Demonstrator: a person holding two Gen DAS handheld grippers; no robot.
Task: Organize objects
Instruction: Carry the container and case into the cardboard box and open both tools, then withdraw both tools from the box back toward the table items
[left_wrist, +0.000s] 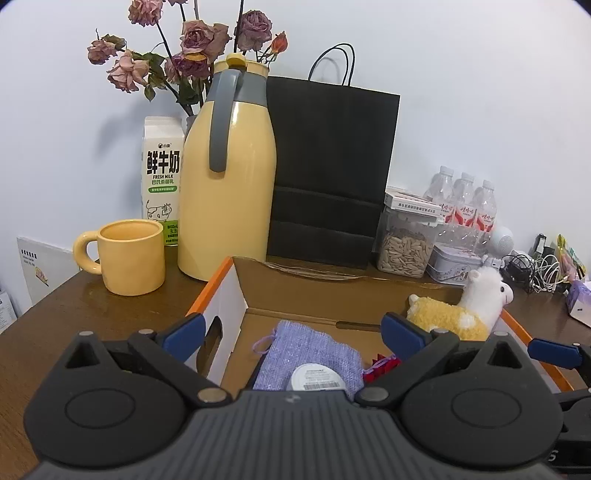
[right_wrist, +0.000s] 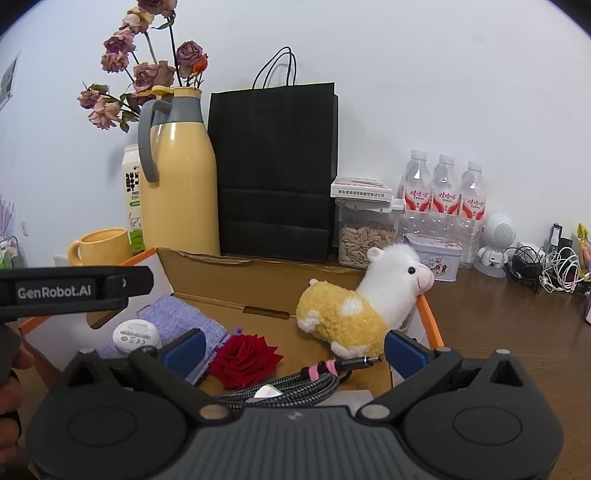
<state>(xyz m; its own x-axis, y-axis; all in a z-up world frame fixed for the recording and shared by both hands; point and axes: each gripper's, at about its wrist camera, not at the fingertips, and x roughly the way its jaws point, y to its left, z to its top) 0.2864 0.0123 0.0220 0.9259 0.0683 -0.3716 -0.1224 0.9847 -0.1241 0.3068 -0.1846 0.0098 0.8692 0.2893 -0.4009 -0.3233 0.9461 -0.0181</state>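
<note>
An open cardboard box (left_wrist: 295, 288) (right_wrist: 207, 273) with orange edges sits on the wooden table. Inside lie a purple knit pouch (left_wrist: 306, 350) (right_wrist: 184, 314), a white round disc (left_wrist: 317, 378) (right_wrist: 136, 335), a red rose (right_wrist: 243, 360), a braided cable (right_wrist: 291, 386) and a yellow-and-white alpaca plush (left_wrist: 461, 310) (right_wrist: 354, 314). My left gripper (left_wrist: 293, 332) hangs over the box above the pouch and disc, jaws wide, nothing between them. Above the rose and cable my right gripper (right_wrist: 293, 349) is open and empty. The left gripper's body (right_wrist: 74, 288) shows at the left of the right wrist view.
Behind the box stand a yellow mug (left_wrist: 129, 254), milk carton (left_wrist: 162, 177), yellow thermos (left_wrist: 229, 170), dried roses (left_wrist: 184, 48), black paper bag (left_wrist: 328, 166), seed jar (left_wrist: 406, 236), tin (left_wrist: 456, 264) and water bottles (left_wrist: 465, 203). Cables (right_wrist: 546, 269) and a white speaker (right_wrist: 496, 243) lie right.
</note>
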